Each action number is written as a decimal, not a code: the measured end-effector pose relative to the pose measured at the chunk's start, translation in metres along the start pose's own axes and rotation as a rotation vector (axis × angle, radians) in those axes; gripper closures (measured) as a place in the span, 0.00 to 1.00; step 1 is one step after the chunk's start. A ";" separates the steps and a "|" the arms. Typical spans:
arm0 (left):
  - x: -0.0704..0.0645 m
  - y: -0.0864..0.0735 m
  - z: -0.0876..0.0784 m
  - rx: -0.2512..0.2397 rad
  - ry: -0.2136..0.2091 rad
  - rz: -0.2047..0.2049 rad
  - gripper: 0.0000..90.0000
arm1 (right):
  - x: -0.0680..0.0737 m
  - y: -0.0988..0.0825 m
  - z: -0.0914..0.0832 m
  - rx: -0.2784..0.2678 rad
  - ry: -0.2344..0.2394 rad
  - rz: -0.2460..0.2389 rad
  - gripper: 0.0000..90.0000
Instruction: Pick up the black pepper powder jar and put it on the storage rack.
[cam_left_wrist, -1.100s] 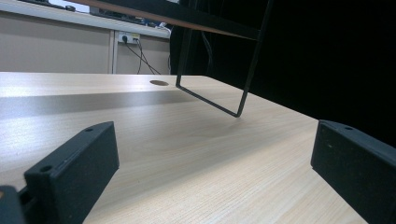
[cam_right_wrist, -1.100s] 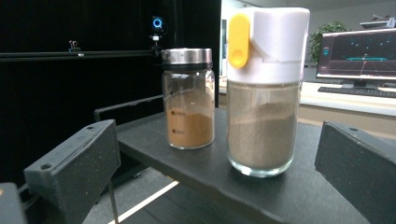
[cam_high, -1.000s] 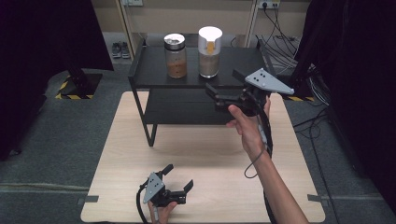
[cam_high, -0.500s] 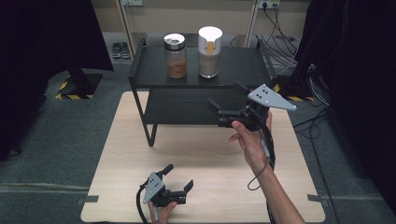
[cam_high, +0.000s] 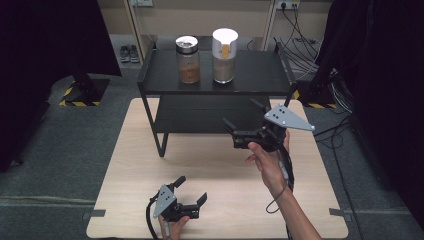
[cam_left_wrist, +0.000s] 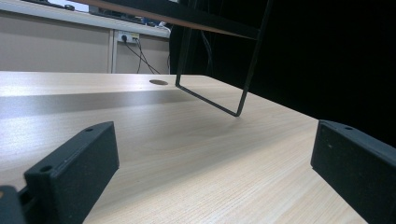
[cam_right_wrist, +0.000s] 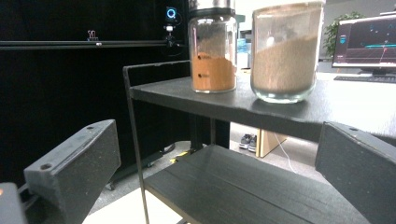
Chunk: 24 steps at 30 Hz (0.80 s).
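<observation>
Light wooden table (cam_high: 135, 165), seen from above; black two-tier shelf rack (cam_high: 250, 80) standing on its far half. On the rack's top tier, side by side and just apart: glass jar with metal lid (cam_high: 187, 60), partly filled with orange-brown powder, and a taller jar with white lid (cam_high: 224, 49) holding paler tan powder. Lower tier bare.

Right gripper (cam_high: 245, 120) held aloft in the right hand (cam_high: 270, 162), in front of the rack's right half, at about lower-tier height; jaws spread wide, released, nothing between them. Grey three-cornered plate on top, tilted. Cable trailing down along the forearm. From the right gripper view: both jaws far apart at the frame's lower corners, aimed at the rack from low down; metal-lidded jar (cam_right_wrist: 212, 49) and tan-powder jar (cam_right_wrist: 286, 51) above on the top tier, lower tier (cam_right_wrist: 243, 186) straight ahead between the jaws.

Left gripper (cam_high: 192, 192) low at the near edge of the table, held in the left hand (cam_high: 176, 226); jaws parted, released, gripping nothing. From the left gripper view: jaws wide apart just over the tabletop (cam_left_wrist: 187, 154), one thin rack leg (cam_left_wrist: 243, 100) farther off.
</observation>
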<state>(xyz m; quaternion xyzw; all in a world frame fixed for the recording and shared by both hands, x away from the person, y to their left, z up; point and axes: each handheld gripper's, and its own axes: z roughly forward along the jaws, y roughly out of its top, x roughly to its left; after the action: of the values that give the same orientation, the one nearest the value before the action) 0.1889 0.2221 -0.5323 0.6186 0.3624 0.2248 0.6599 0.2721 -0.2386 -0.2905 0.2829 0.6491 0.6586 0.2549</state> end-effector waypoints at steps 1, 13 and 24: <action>0.000 0.000 0.000 0.000 0.000 0.000 0.00 | 0.000 -0.002 -0.001 -0.001 0.001 0.003 0.00; 0.000 0.000 0.000 -0.002 0.000 -0.001 0.00 | 0.001 -0.026 -0.012 0.005 -0.002 0.002 0.00; 0.000 0.000 0.000 0.000 0.000 0.003 0.01 | -0.001 -0.067 -0.030 0.032 -0.001 0.021 0.00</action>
<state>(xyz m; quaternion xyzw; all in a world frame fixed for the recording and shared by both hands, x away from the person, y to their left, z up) 0.1888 0.2221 -0.5322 0.6193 0.3615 0.2258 0.6594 0.2497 -0.2583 -0.3572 0.2937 0.6563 0.6508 0.2439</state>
